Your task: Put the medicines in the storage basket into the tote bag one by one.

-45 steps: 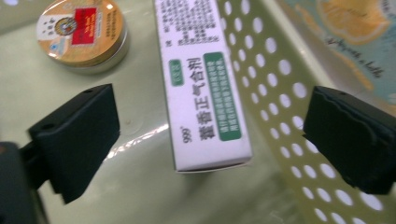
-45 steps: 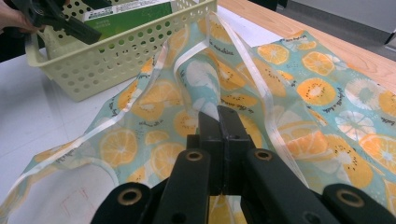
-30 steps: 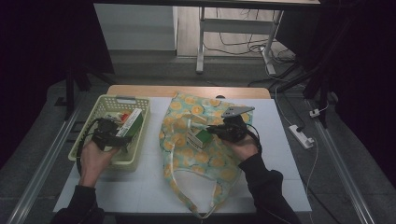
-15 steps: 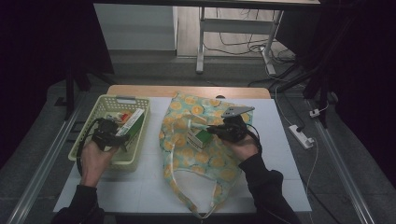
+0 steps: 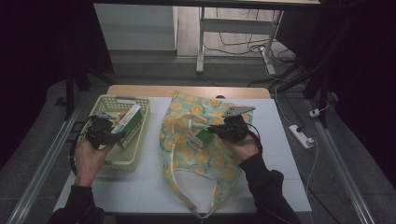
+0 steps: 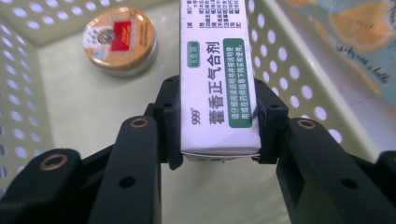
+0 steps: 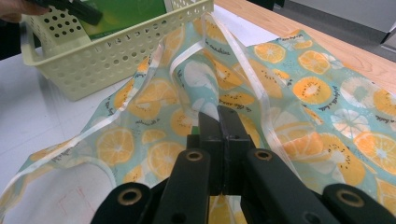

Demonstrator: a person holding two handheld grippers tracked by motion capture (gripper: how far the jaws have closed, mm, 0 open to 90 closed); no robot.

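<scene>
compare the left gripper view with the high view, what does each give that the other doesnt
Left gripper view alone: a round tin lying on the basket floor, the print on the white and green box, and the left gripper with both pads pressed on that box's sides.

High view alone: the right gripper closed over the fruit-print bag beside a small green box, and the white table.

Both share: the pale green basket, the box held in it, and some of the bag.

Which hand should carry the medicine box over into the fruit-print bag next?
Left, probably: the left gripper is already clamped on the medicine box over the basket, while the right gripper pinches the bag.
</scene>
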